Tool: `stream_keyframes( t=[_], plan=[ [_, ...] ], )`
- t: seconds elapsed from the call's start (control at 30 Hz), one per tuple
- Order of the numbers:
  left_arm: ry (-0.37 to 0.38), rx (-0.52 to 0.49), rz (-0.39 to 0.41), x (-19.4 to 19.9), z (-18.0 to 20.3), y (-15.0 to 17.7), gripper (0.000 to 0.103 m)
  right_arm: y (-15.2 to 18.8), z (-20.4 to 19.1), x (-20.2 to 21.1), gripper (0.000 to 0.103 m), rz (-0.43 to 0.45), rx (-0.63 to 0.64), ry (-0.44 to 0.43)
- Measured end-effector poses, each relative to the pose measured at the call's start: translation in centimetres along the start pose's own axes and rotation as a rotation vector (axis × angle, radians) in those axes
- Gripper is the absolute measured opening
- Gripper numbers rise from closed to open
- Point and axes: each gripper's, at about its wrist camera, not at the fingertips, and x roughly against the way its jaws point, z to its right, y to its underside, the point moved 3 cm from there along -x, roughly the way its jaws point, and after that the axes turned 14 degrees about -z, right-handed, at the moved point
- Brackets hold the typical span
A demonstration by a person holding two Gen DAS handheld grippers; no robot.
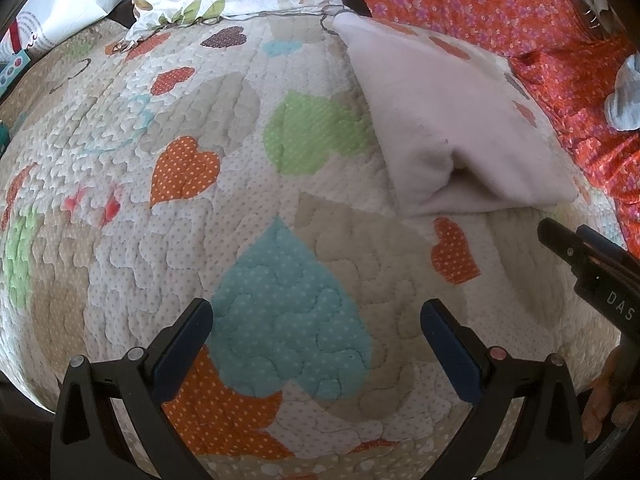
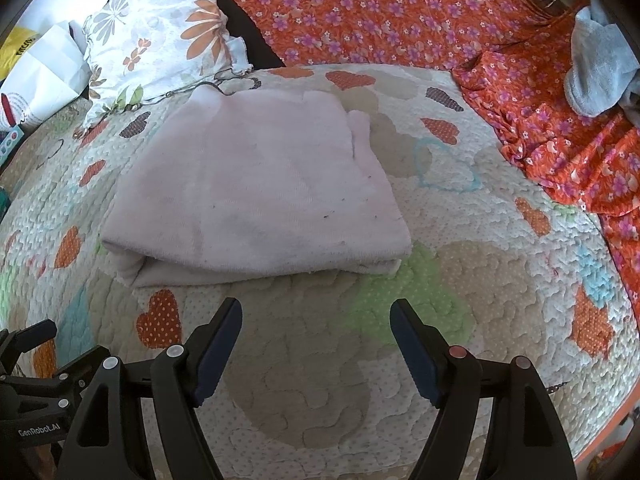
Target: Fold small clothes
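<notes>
A pale pink garment [image 2: 256, 192] lies folded into a flat rectangle on the heart-patterned quilt [image 2: 320, 380]. It also shows in the left wrist view [image 1: 452, 120] at the upper right. My right gripper [image 2: 316, 320] is open and empty, just in front of the garment's near edge. My left gripper [image 1: 316, 320] is open and empty over a teal heart on the quilt [image 1: 120, 128], to the left of the garment. The right gripper's body [image 1: 592, 264] shows at the right edge of the left wrist view. The left gripper's body [image 2: 36, 376] shows at the lower left of the right wrist view.
An orange floral sheet [image 2: 400, 12] lies behind and right of the quilt. A grey garment [image 2: 600, 72] sits on it at the far right. A white floral pillow [image 2: 160, 32] and white paper bags [image 2: 44, 68] lie at the back left.
</notes>
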Motion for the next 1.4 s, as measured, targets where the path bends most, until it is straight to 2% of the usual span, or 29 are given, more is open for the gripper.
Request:
stream_keyframes(
  t=[1.4],
  plan=[
    [0.004,0.015,-0.013,-0.40,-0.48,-0.06,0.103,0.26,-0.42,-0.19,0.081,0.000,0.008,-0.001]
  ],
)
